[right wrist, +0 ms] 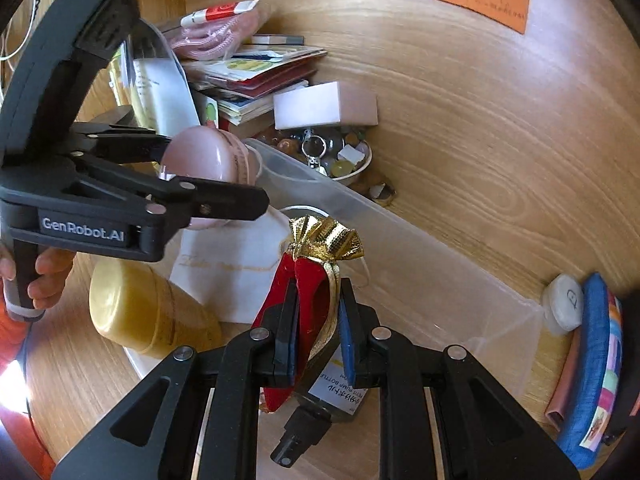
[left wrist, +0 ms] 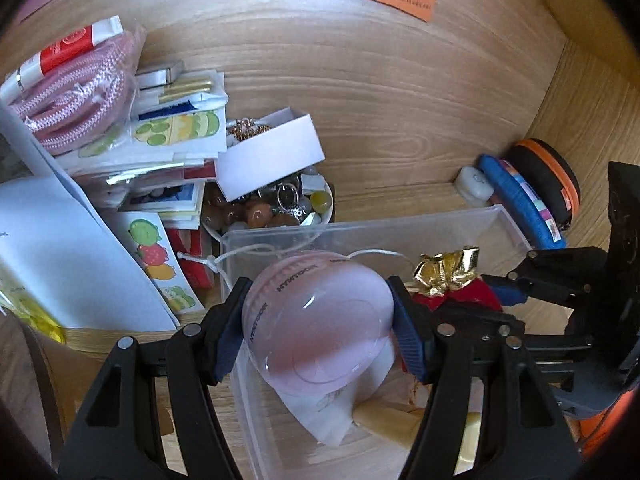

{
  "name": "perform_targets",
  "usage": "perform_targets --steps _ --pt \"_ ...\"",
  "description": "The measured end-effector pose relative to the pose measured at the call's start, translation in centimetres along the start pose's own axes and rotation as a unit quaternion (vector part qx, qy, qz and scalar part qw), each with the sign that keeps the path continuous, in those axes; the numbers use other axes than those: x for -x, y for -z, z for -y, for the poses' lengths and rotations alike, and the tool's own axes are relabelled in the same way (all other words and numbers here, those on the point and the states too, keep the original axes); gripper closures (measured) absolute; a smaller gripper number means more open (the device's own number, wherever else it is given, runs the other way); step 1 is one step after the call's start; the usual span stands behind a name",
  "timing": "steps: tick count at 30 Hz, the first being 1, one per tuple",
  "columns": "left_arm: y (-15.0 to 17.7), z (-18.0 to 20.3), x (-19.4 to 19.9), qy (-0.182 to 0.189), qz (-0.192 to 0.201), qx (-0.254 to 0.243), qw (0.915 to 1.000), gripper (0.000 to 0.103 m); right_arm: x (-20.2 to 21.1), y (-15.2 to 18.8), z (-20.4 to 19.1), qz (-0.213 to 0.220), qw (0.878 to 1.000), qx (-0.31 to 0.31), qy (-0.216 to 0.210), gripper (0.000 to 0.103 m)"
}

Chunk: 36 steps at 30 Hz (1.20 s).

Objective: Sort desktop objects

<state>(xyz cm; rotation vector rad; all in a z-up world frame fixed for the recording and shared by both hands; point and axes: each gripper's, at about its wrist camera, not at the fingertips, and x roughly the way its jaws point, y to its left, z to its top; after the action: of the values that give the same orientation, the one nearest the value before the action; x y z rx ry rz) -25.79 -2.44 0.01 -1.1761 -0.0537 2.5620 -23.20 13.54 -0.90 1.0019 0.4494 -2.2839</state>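
A pink macaron-shaped case [left wrist: 316, 328] sits between the blue pads of my left gripper [left wrist: 318, 304], which is shut on it above a clear plastic bin [left wrist: 400, 232]. My right gripper [right wrist: 319, 296] is shut on a red velvet pouch [right wrist: 286, 276] with a gold gathered top, also over the bin [right wrist: 440, 280]. The left wrist view shows the pouch [left wrist: 460, 276] just right of the case. In the right wrist view the left gripper [right wrist: 214, 174] and the case [right wrist: 200, 156] are at the left, held by a person's hand [right wrist: 44, 276].
Inside the bin lie a white cloth bag [right wrist: 228, 264], a yellow jar [right wrist: 140, 312] and a small pump bottle [right wrist: 320, 400]. Behind it stand a bowl of beads [left wrist: 280, 208], a white box [left wrist: 272, 156] and stacked cards [left wrist: 172, 132]. A blue hoop [left wrist: 520, 200] leans at the right.
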Motion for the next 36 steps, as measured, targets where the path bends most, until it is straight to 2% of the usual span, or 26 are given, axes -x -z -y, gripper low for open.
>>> perform_targets --steps 7,11,15,18,20,23,27,29,31,34,36 --pt "0.1 0.3 0.1 -0.001 0.000 -0.009 1.0000 0.038 -0.5 0.0 -0.2 -0.014 1.000 0.003 0.018 0.084" --pt "0.0 0.4 0.7 0.002 0.008 -0.011 0.9999 0.038 -0.2 0.1 -0.1 -0.009 1.000 0.001 0.021 0.068" --pt "-0.1 0.2 1.3 0.002 0.010 -0.010 0.9999 0.038 0.2 0.2 0.1 -0.001 1.000 -0.001 0.027 0.062" --pt "-0.1 0.3 1.8 0.002 0.012 -0.010 0.9999 0.037 0.8 0.1 0.2 0.008 0.999 -0.002 0.044 0.046" --pt "-0.1 0.6 2.2 -0.001 0.017 -0.013 0.9998 0.037 1.8 0.2 0.5 0.020 0.998 -0.004 0.056 0.044" --pt "0.0 1.0 3.3 -0.007 0.026 -0.016 0.9995 0.033 3.0 0.3 0.8 0.028 0.997 -0.011 0.067 0.041" --pt "0.4 1.4 5.2 -0.014 0.040 -0.017 0.9990 0.029 5.1 0.7 0.8 0.044 0.995 -0.022 0.084 0.028" --pt "0.7 1.7 6.4 -0.017 0.047 -0.019 0.9986 0.028 6.4 1.0 0.6 0.054 0.994 -0.025 0.087 0.028" --pt "1.1 2.0 7.4 -0.020 0.053 -0.022 0.9981 0.022 7.5 1.3 0.3 0.063 0.994 -0.026 0.091 0.027" --pt "1.8 2.6 9.1 -0.033 0.066 -0.025 0.9969 0.011 9.4 1.9 -0.6 0.078 0.992 -0.024 0.098 0.019" --pt "2.3 3.1 10.1 -0.038 0.075 -0.027 0.9961 0.010 10.7 2.5 -1.1 0.090 0.991 -0.022 0.101 0.017"
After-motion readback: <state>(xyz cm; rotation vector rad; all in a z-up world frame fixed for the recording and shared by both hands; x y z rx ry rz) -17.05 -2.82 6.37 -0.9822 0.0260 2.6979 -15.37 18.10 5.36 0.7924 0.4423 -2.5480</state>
